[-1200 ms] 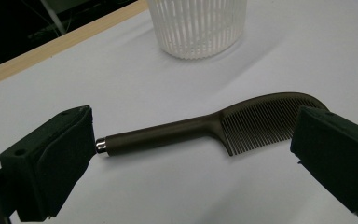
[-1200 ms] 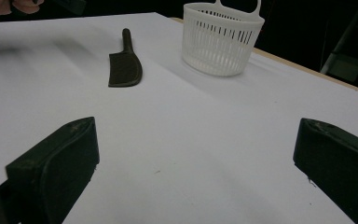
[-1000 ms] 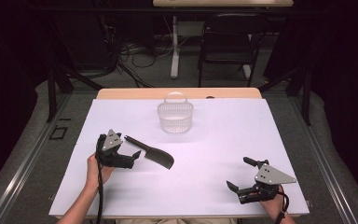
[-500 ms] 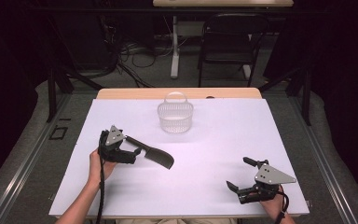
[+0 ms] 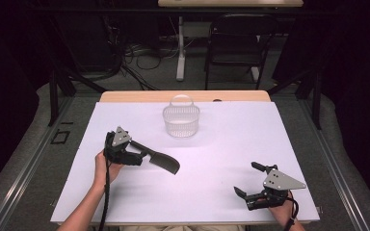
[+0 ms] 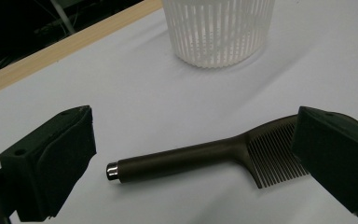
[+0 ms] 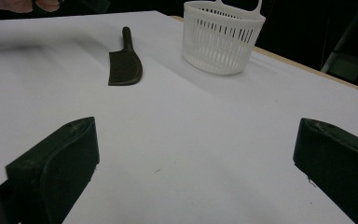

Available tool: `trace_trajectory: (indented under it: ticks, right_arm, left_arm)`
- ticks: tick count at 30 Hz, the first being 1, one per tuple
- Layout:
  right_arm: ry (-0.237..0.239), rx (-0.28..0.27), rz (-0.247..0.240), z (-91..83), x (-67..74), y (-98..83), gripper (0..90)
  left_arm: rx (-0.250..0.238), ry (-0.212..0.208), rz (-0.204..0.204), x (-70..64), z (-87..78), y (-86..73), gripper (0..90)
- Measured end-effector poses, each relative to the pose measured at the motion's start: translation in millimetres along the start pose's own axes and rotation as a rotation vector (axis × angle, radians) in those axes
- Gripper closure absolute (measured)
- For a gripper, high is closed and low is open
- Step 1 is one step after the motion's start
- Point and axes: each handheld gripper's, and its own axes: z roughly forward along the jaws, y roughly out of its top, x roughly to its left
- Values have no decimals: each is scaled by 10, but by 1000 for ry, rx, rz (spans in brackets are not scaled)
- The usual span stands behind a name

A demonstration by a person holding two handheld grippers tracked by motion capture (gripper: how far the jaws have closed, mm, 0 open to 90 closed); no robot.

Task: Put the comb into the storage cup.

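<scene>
— Dark surroundings are seen beyond the white worktop, with a chair and cables at the far side. What is laid out on it?

— A brown comb is seen lying flat left of centre, handle toward the left hand-held gripper, toothed head pointing to about 4 o'clock. A white slatted basket stands upright at 12 o'clock from the comb, apart from it.

— How are the jaws set?

— The left hand-held gripper is held wide apart, one jaw on each side of the comb in its own view, nothing clamped yet. The right hand-held gripper is also spread apart, at roughly 5 o'clock on the worktop, well away from the comb and holding nothing.

— What could go wrong from here?

— The comb's handle is thin, round and low against the surface. If the jaws were closed too high, it could be missed or merely nudged, so that it would roll or slide. If the toothed head were pinched instead of the handle, the teeth could be bent, or the comb could twist out. If it were gripped far off centre, the head could droop and catch on the basket's rim, which looks light enough to be tipped.
</scene>
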Motion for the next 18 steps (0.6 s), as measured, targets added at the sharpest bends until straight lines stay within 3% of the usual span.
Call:
trace_trajectory:
  ticks: [18]
  right_arm:
    - [0, 1, 1, -3, 1, 1, 0]
  left_arm:
    - [24, 11, -5, 35, 127, 35, 0]
